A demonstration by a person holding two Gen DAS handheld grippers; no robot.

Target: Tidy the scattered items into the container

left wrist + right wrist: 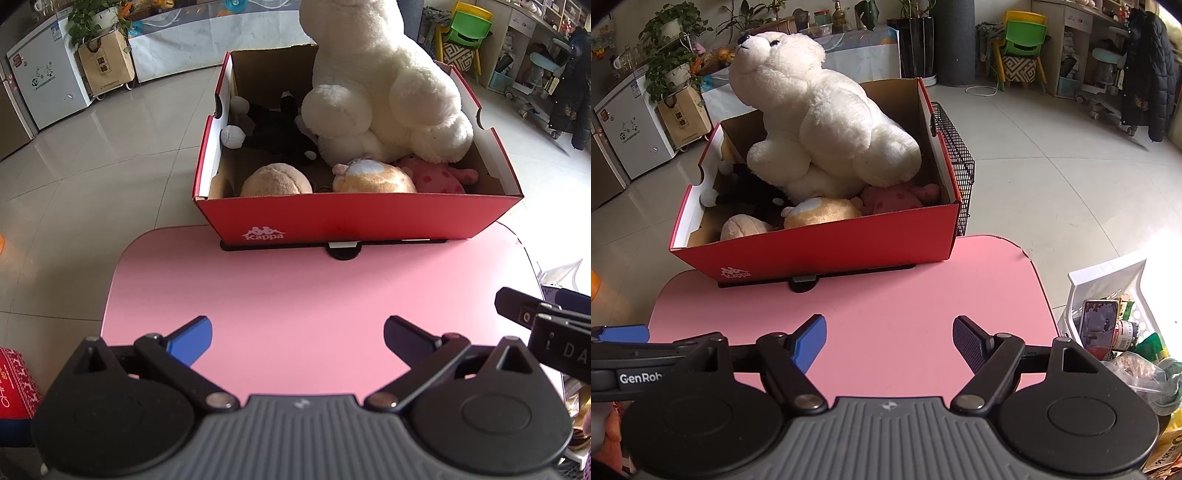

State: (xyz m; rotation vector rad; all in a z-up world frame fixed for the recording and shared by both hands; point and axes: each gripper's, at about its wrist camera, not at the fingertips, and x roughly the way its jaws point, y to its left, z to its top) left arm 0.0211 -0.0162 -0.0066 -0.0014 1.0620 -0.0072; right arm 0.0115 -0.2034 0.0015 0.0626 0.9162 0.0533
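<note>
A: Nearest the lens was the left gripper (297, 339), fingers spread wide with nothing between them, hovering over the bare pink table (295, 288). The right gripper (889, 341) was the same: fingers apart, empty, over the near end of that tabletop.

B: And the toys?

A: All the ones I could see were in the red shoebox (354, 218) at the far edge of the table. The big white bear (820, 122) sat on top, well above the rim. Under it lay a black plush (273, 133), a tan round plush (277, 181), an orange-and-white one (373, 177) and a pink spotted one (436, 177).

B: So the job looked about done. What worried you?

A: The bear. It leaned toward the back left of the box with its head past the wall, resting on soft toys rather than the box floor. I judged that a nudge to the box could tip it out.

B: Anything else?

A: The box seemed to sit on a dark stand (812, 278) with part of it beyond the table's far edge. Pushing the bear down hard might have slid or tilted the whole thing. Also, the two grippers were close together, so a careless swing could have knocked one against the other.
</note>
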